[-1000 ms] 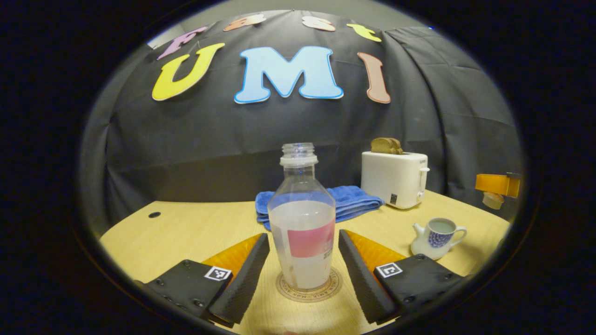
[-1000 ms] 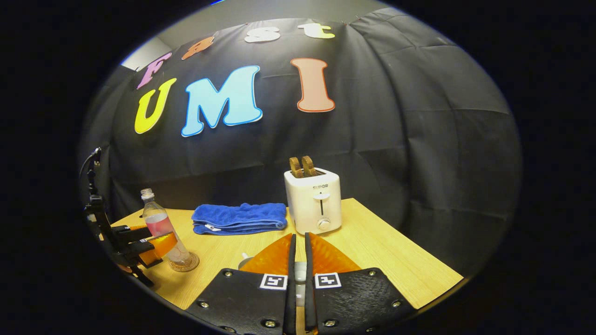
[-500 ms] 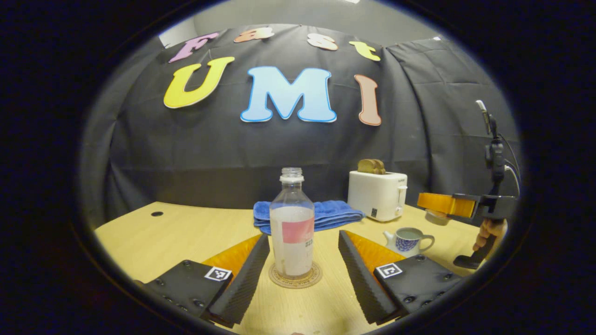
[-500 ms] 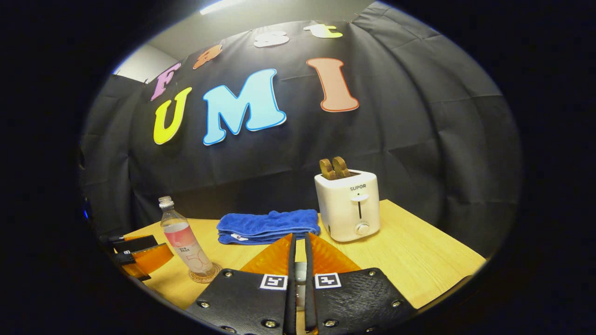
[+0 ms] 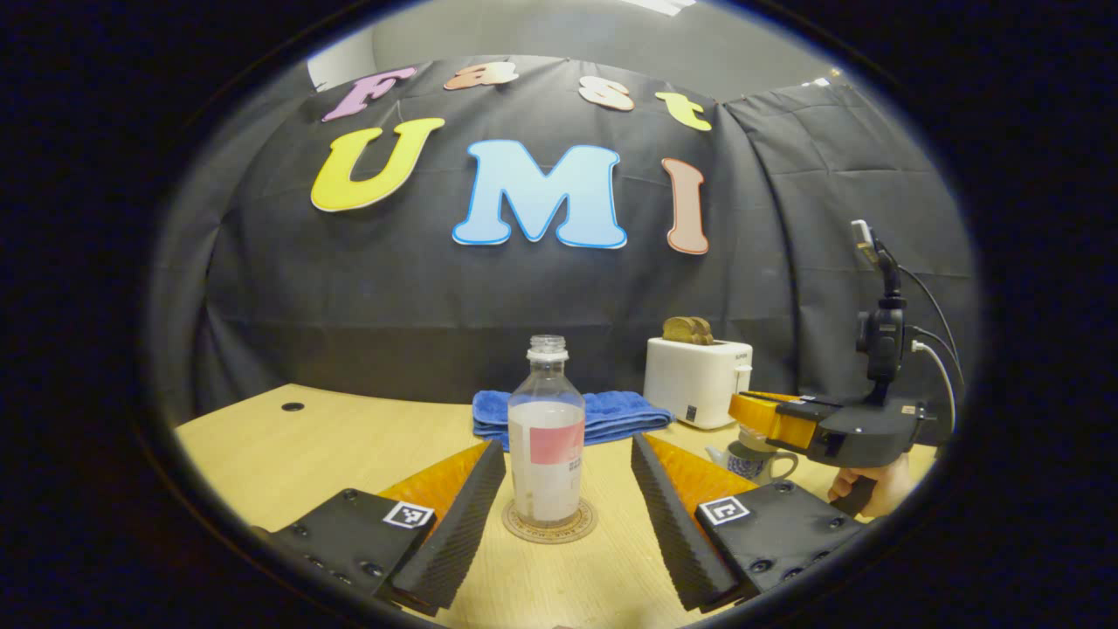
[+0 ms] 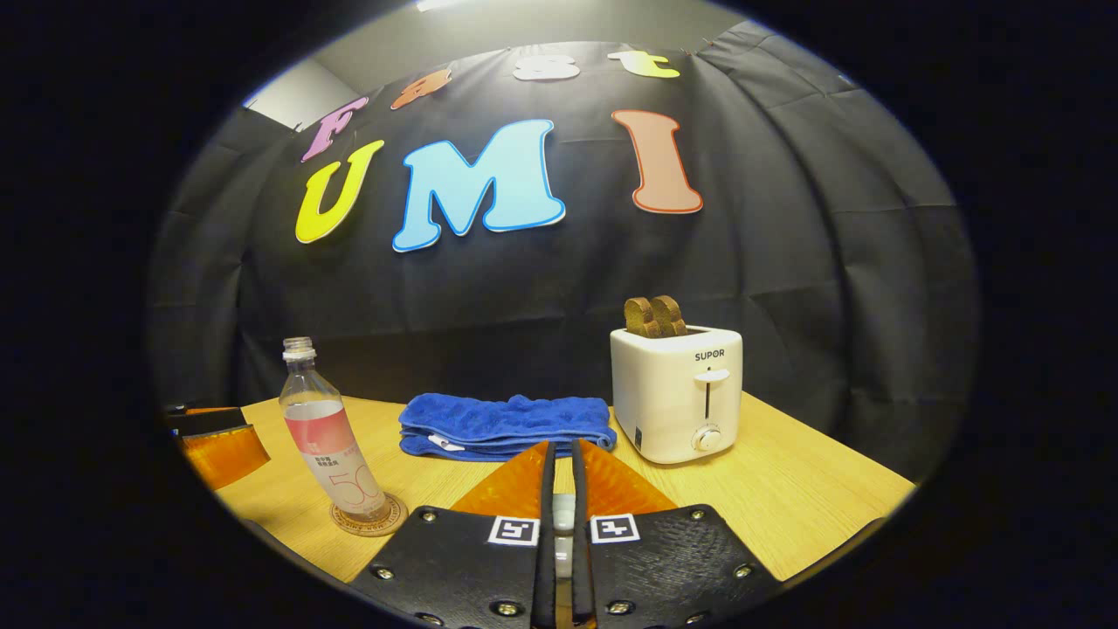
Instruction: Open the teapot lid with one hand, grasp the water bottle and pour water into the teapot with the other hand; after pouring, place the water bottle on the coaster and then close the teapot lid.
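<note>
My left gripper [image 5: 568, 489] stands wide open, its fingers apart on either side of the water bottle [image 5: 547, 432] and touching nothing. Straight ahead between them the bottle sits upright, uncapped, on the round coaster [image 5: 549, 522], about half full. My right gripper [image 6: 559, 498] has its fingers pressed close on a small pale piece between them [image 6: 563, 511]; seen from my left gripper, the right gripper [image 5: 769, 418] carries a pale lid [image 5: 753, 439] just above the teapot [image 5: 749, 459], with a hand [image 5: 878, 489] on its handle. The teapot stands on the table [image 5: 332, 437] to the right of my left fingers. Beyond the bottle lies a folded blue towel [image 5: 611, 412], and right of that a white toaster [image 5: 696, 382] with bread [image 5: 687, 329] sticking up.
</note>
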